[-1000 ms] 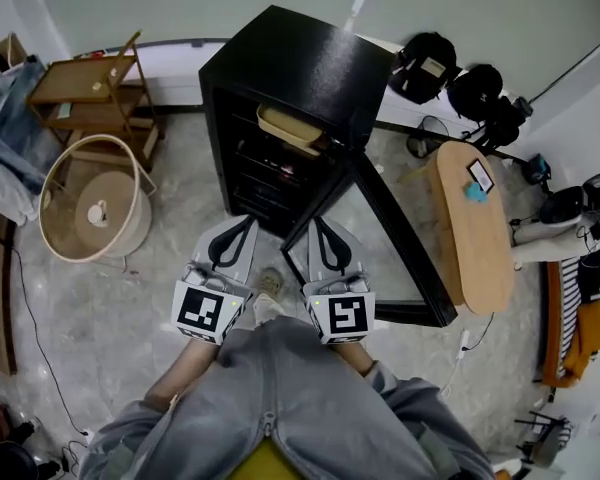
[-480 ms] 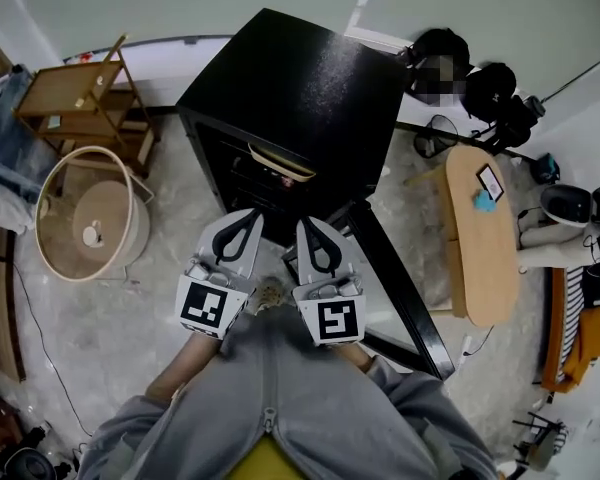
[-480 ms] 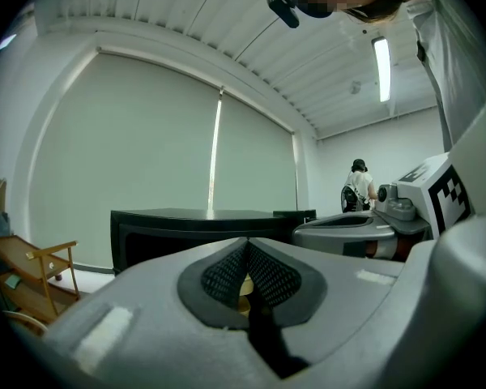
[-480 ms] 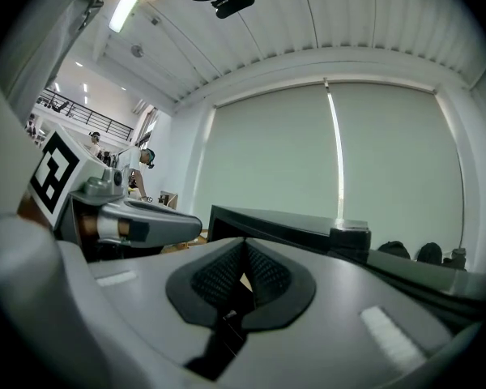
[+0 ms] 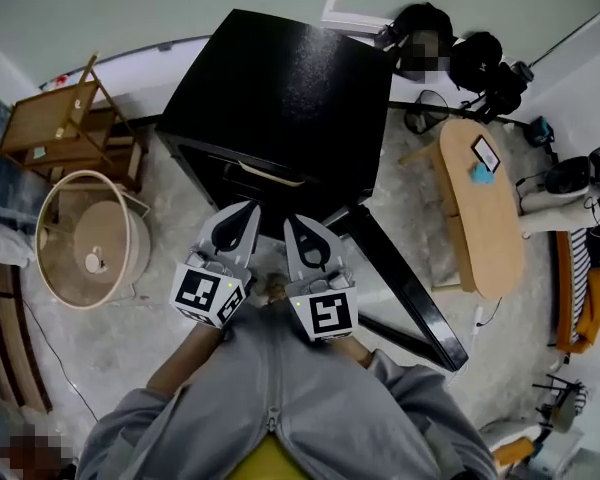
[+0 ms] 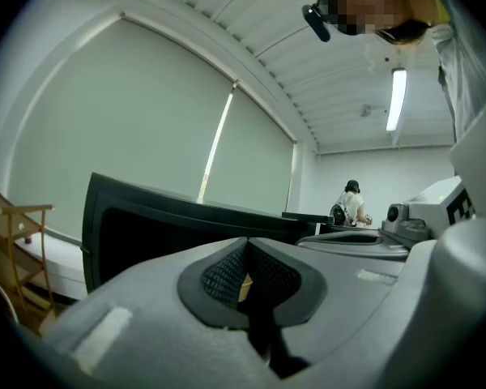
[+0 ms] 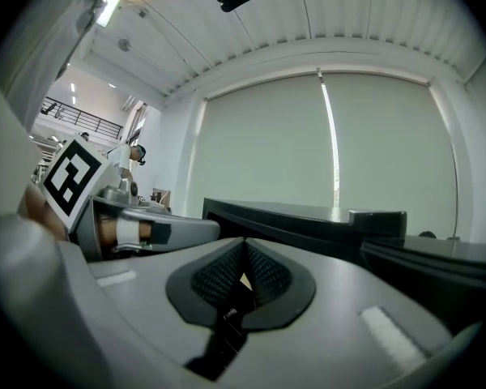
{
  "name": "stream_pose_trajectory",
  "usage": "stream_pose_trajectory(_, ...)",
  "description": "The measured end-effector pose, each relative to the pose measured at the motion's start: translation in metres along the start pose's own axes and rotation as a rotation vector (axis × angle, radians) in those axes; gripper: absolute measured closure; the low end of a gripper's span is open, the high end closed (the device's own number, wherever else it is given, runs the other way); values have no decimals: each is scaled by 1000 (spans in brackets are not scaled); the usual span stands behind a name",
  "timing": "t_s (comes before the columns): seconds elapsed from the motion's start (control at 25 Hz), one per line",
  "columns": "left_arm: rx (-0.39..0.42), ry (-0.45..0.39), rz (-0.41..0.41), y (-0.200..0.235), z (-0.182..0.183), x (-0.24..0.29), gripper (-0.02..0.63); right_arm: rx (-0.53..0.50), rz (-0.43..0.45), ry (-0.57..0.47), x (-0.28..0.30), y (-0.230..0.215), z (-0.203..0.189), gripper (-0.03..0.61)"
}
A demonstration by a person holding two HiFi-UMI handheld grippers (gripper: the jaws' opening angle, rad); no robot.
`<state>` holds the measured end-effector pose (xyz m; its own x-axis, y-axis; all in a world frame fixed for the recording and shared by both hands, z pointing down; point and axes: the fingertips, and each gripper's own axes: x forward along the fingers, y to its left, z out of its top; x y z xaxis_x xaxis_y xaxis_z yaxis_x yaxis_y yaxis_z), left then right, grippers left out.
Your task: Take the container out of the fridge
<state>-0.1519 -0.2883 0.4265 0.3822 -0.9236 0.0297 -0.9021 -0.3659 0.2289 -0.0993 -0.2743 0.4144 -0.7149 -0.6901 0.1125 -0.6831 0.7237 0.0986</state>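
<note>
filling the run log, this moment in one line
left gripper: shut, empty | right gripper: shut, empty | fridge: door open | container: inside, untouched

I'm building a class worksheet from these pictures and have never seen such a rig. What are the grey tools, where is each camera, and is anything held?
No robot here: a person holds a two-jaw gripper in each hand. The overhead picture comes from a camera on the person's head, looking down at the left gripper and right gripper. The other two pictures come from cameras riding on each gripper. Both pairs of jaws are shut and empty. Ahead stands a black fridge, its door open, with a tan container on a shelf inside.
</note>
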Motion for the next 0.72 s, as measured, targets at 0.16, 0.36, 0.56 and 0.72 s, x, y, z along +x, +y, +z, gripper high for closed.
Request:
stream_pose_trajectory(0.16, -148, 0, -54, 15, -10, 11, 607, 16, -53, 18, 9, -1, -4, 580)
stream_pose_trajectory(0.36, -288, 13, -146, 21, -24, 24, 569, 19, -128, 49, 16, -6, -12, 580)
stream_pose_trajectory(0.56, -329, 120, -176, 20, -55, 32, 483, 9, -172, 68, 11, -9, -18, 580)
stream_pose_trajectory(0.72, -61, 252, -195, 21, -76, 39, 448, 1, -198, 81, 11, -11, -20, 580)
